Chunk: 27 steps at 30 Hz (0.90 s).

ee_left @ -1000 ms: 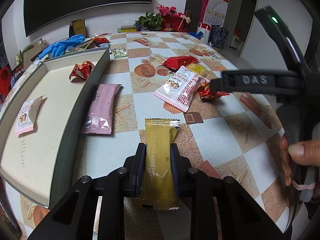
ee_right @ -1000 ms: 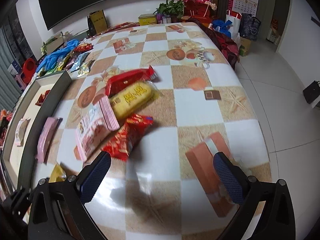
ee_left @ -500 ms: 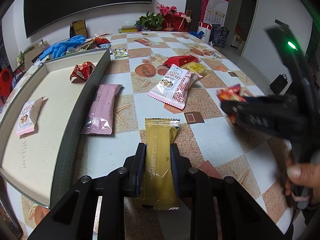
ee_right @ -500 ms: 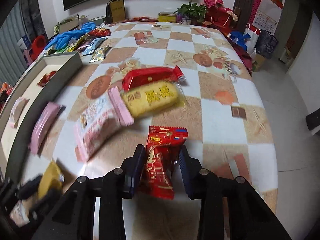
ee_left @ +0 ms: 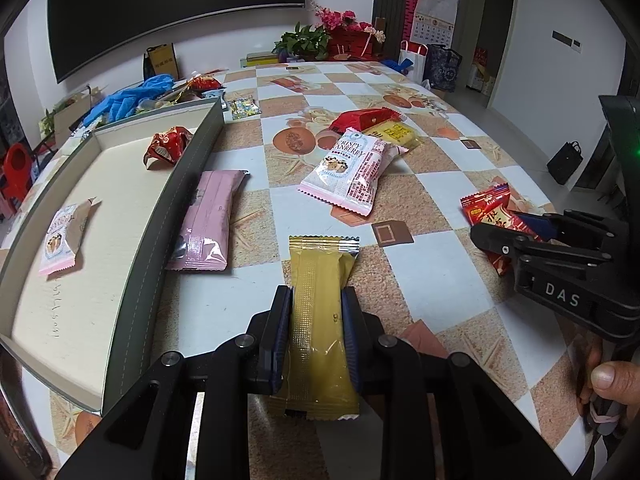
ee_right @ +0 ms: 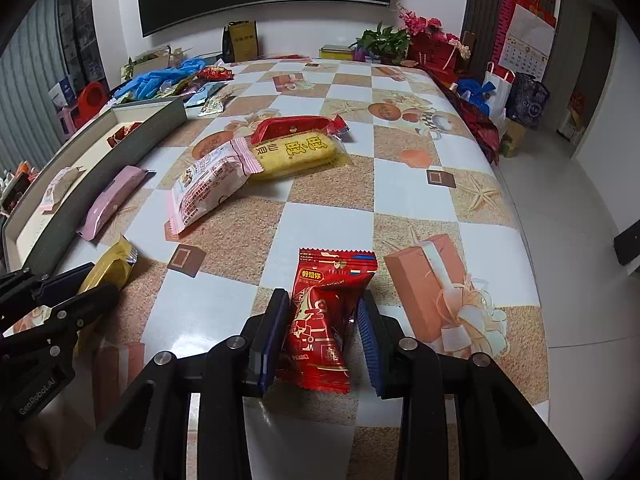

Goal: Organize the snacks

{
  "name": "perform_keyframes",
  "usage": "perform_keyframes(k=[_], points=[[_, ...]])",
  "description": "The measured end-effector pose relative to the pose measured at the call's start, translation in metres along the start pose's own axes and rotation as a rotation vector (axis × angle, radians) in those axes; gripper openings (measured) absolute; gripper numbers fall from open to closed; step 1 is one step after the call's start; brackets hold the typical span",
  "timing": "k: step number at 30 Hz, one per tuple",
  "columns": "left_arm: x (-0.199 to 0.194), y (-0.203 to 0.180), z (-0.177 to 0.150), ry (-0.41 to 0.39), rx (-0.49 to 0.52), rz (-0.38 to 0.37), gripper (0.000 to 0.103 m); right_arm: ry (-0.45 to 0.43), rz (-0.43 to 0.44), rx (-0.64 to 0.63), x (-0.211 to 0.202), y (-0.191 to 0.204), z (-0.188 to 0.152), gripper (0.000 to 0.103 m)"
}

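My left gripper [ee_left: 318, 304] is shut on a long gold snack packet [ee_left: 320, 320], held just over the table near its front edge. My right gripper [ee_right: 326, 312] is shut on a red snack packet [ee_right: 324, 312], which also shows in the left wrist view [ee_left: 490, 212] at the right. A grey tray [ee_left: 176, 208] at the left holds a red wrapper [ee_left: 166, 146] and a pink-white packet [ee_left: 64, 236]. A pink packet [ee_left: 208, 220] lies beside the tray's wall. A white cranberry packet [ee_left: 352, 170], a yellow cake packet [ee_right: 296, 154] and a red packet [ee_right: 296, 128] lie mid-table.
The checkered tablecloth [ee_right: 320, 220] covers the table; its right edge drops to the floor. Blue gloves [ee_left: 132, 94] and several small snacks sit at the far left. Flowers and a plant [ee_left: 332, 36] stand at the far end. My hand [ee_left: 612, 380] shows at the right.
My right gripper closed on the red packet and carried it toward the table's near right side. The left gripper with the gold packet has not moved.
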<state>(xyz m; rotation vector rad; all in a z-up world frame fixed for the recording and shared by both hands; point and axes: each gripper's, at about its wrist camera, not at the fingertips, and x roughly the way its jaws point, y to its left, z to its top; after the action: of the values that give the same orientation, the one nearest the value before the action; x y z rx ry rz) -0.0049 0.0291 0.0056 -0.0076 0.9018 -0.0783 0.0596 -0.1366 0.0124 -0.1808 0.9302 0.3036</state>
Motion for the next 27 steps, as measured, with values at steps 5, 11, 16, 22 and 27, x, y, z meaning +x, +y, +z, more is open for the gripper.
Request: perform_keyframes(k=[5, 11, 16, 22, 27], points=[[0.0, 0.001, 0.0, 0.0, -0.001, 0.0, 0.028, -0.003, 0.043, 0.008, -0.002, -0.002, -0.002, 0.037], [0.0, 0.0, 0.0, 0.0, -0.001, 0.006, 0.028, -0.005, 0.079, -0.004, -0.01, 0.008, -0.013, 0.037], [-0.001, 0.001, 0.0, 0.0, -0.003, 0.009, 0.028, -0.007, 0.058, -0.039, -0.008, 0.016, -0.013, 0.037], [-0.001, 0.001, 0.0, 0.0, -0.001, 0.008, 0.028, -0.005, 0.062, -0.056, -0.01, 0.021, -0.016, 0.037], [-0.001, 0.001, 0.0, 0.0, -0.002, 0.008, 0.028, -0.008, 0.059, -0.056, -0.01, 0.022, -0.016, 0.037]])
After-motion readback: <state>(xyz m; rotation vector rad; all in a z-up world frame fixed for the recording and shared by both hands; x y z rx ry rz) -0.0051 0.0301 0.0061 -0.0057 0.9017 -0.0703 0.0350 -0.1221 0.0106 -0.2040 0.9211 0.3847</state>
